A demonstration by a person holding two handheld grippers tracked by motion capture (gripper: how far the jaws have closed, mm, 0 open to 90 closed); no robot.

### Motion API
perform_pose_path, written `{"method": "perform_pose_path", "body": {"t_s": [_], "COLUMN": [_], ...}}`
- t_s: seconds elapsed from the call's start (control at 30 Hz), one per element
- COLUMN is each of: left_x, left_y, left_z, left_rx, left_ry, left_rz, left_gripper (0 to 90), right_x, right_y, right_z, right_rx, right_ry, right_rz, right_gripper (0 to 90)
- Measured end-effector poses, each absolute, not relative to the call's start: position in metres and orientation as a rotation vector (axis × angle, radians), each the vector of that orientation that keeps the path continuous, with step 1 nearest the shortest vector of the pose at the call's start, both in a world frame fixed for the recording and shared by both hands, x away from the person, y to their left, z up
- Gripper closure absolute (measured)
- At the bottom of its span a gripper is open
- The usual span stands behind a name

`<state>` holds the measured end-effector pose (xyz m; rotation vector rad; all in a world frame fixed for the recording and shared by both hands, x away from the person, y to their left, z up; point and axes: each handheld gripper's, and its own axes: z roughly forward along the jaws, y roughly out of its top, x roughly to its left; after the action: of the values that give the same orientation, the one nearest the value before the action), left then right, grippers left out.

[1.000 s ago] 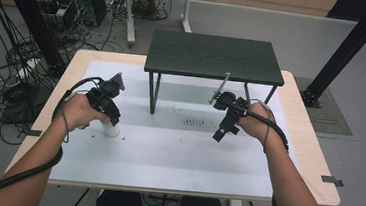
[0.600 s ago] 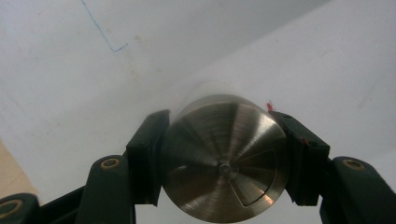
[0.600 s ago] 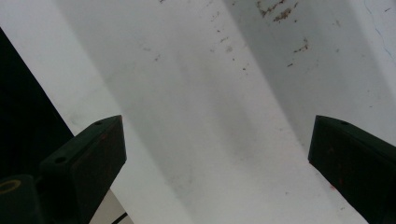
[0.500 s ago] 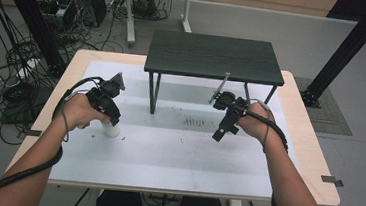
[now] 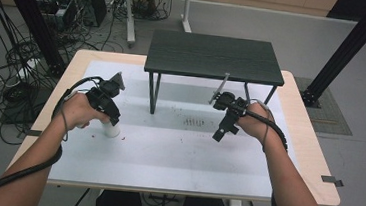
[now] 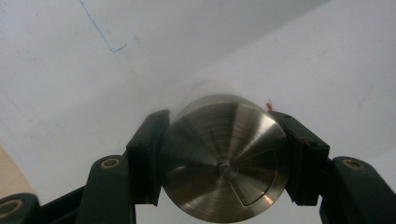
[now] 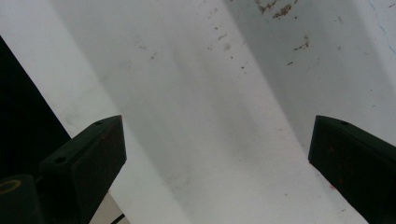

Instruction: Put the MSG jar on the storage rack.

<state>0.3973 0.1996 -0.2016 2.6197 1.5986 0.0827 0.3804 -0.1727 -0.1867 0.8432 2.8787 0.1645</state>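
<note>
A: We log the left gripper (image 5: 110, 114) at the left of the high view, pointed down at the white mat (image 5: 176, 157) on the tabletop (image 5: 311, 159). What do its fingers (image 6: 147, 158) hold?

B: We see them clamped on a cylinder (image 6: 223, 161), one on each side, in the lower centre of the left gripper view. Its top is brushed metal with a small centre pin; the body below is white. In the high view the white body (image 5: 112, 130) stands upright on the mat just under the gripper.

A: And the right gripper (image 5: 222, 130)?

B: We note it right of centre in the high view, held above the mat, tilted down and to the left. In the right gripper view its fingers (image 7: 93, 158) stand wide apart with nothing but stained mat between them.

A: Other items?

B: We record a dark stand (image 5: 214, 55) at upper centre, its legs on the mat, well apart from the cylinder.
</note>
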Motion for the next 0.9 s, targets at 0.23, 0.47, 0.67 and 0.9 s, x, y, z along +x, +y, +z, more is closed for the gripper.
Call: {"method": "perform_pose_path", "body": {"t_s": [0.23, 0.47, 0.67, 0.9], "left_x": [0.3956, 0.3964, 0.3973, 0.3969], "left_y": [0.1997, 0.1994, 0.1982, 0.1996], "left_z": [-0.2021, -0.2018, -0.2017, -0.2016], "left_rx": [2.612, 2.620, 2.628, 2.631], "left_ry": [1.598, 1.593, 1.592, 1.577], "left_rz": [0.092, 0.089, 0.090, 0.085], "left_gripper": [42.0, 41.9, 41.9, 42.0], "right_x": [0.3797, 0.3806, 0.3804, 0.3806], "right_y": [-0.1716, -0.1728, -0.1722, -0.1729], "right_z": [-0.1875, -0.1858, -0.1853, -0.1860], "right_rx": [0.837, 0.840, 0.841, 0.844], "right_ry": [2.874, 2.880, 2.882, 2.877], "right_rz": [0.161, 0.169, 0.170, 0.169], "right_gripper": [4.1, 4.1, 4.1, 4.1]}}
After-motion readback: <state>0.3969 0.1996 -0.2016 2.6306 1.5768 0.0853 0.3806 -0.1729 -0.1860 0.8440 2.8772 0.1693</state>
